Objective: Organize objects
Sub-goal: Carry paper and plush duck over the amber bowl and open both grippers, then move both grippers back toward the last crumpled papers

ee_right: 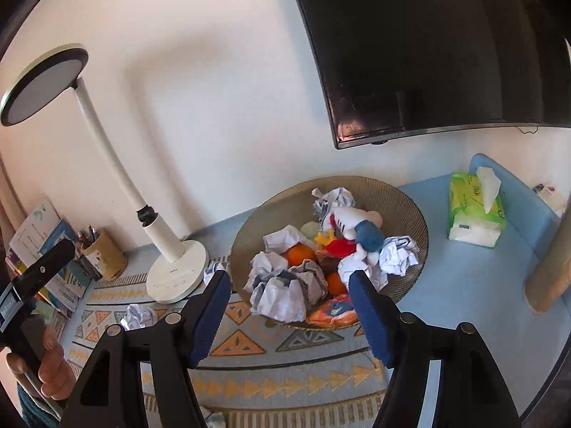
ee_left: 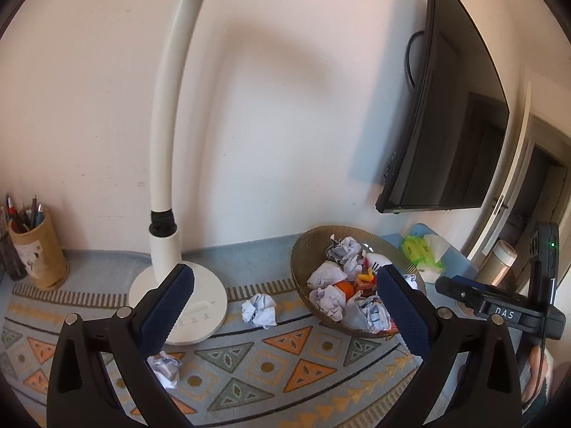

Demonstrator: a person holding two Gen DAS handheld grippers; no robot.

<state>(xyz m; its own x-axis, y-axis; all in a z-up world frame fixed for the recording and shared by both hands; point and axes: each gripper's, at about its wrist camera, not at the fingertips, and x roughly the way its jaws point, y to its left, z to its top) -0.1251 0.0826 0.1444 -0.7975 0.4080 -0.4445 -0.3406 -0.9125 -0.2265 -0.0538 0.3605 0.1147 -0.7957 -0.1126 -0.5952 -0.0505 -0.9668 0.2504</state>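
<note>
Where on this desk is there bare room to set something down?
Free: the blue surface between the bowl and the tissue pack; also the patterned mat in front of the bowl. Crowded: the bowl itself, and near the lamp base, where crumpled paper balls lie.

Right gripper (ee_right: 289,306) seen with jaws apart and nothing between them, brown bowl (ee_right: 410,210) piled with crumpled paper balls (ee_right: 282,292), oranges (ee_right: 300,254), plush toy (ee_right: 357,226), white desk lamp (ee_right: 175,271) stood left on the patterned mat (ee_right: 257,353), tissue pack (ee_right: 474,210) placed right.
</note>
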